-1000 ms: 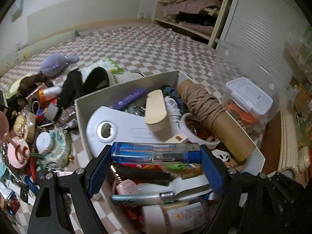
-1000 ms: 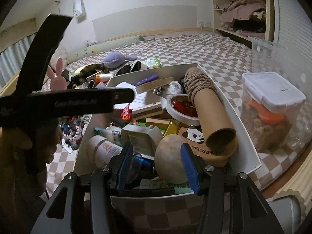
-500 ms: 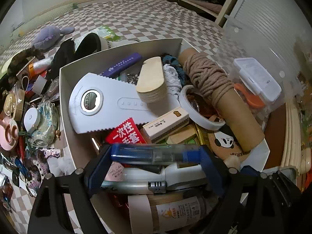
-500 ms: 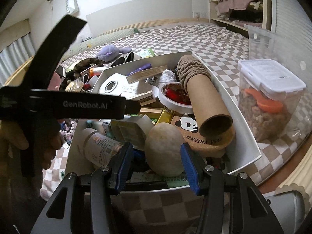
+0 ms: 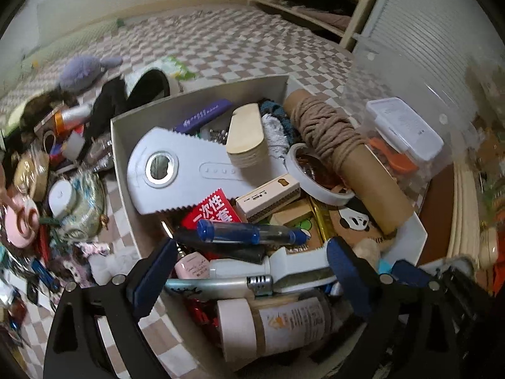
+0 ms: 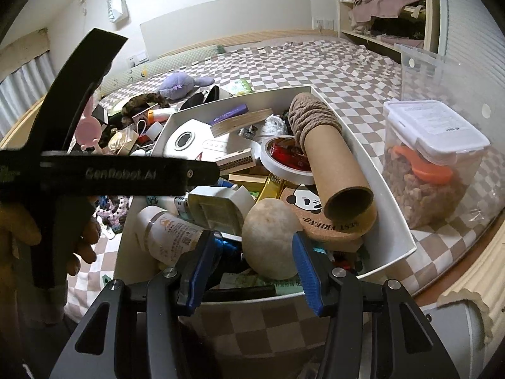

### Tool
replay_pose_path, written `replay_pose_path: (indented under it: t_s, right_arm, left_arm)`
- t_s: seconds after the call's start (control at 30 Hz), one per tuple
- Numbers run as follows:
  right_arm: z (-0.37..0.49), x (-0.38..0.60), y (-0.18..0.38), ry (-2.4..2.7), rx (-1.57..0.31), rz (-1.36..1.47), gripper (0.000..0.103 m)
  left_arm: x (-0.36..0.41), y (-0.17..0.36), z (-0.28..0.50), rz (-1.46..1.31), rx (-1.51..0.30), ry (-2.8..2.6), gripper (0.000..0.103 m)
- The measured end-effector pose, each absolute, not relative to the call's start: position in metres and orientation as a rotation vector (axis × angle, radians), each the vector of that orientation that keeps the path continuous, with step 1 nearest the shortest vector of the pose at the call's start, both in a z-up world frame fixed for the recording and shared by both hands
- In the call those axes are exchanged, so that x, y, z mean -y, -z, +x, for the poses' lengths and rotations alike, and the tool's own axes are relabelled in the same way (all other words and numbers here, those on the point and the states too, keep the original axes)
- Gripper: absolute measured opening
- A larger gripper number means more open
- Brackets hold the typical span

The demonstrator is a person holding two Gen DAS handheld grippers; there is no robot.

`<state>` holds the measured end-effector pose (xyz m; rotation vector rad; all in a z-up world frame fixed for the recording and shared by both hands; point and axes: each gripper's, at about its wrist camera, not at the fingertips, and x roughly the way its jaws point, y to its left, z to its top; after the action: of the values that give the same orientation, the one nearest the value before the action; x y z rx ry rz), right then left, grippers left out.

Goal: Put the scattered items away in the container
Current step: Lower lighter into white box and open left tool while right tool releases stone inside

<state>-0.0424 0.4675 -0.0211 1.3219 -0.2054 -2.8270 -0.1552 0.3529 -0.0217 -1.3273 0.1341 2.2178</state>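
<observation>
The white container (image 5: pixel 121 145) is packed with items: a grey serrated plate (image 5: pixel 176 173), a cardboard tube wound with cord (image 5: pixel 341 148) and a tape roll (image 5: pixel 315 170). A blue and clear pen-like tube (image 5: pixel 249 232) lies loose on the pile inside it. My left gripper (image 5: pixel 249 271) is open and empty just above the container's near end. My right gripper (image 6: pixel 252 265) is open at the container's (image 6: pixel 391 195) near rim, its fingers either side of a round beige stone (image 6: pixel 271 237). The left gripper's body (image 6: pixel 94 170) crosses the right wrist view.
Scattered items (image 5: pixel 47 170) lie on the checkered bed left of the container, with a purple plush (image 5: pixel 85 69) further back. A clear lidded box of snacks (image 6: pixel 429 161) stands to the right. Wardrobe shelves (image 6: pixel 385 9) are at the back right.
My left gripper opened and let go of the blue tube, which now lies on the pile in the container. The right gripper has barely moved.
</observation>
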Motion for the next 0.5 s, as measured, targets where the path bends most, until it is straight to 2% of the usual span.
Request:
replay_pose_path:
  t_s: [0.03, 0.33, 0.43, 0.5]
  right_arm:
    - [-0.042, -0.468, 0.02, 2.832, 0.207, 1.322, 0.052]
    - [-0.039, -0.461, 0.013, 2.854, 0.229, 1.306, 0.053]
    - [-0.036, -0.456, 0.01, 2.894, 0.191, 1.287, 0.074]
    - [-0.034, -0.451, 0.007, 2.924, 0.162, 1.264, 0.08]
  left_arm:
    - [-0.351, 0.019, -0.153, -1.308, -0.145, -2.224, 0.102]
    - [-0.332, -0.008, -0.135, -1.136, -0.176, -2.279, 0.102]
    - [-0.321, -0.015, -0.131, -1.102, -0.164, -2.295, 0.103]
    - [-0.313, -0.018, -0.13, -1.084, -0.149, -2.296, 0.103]
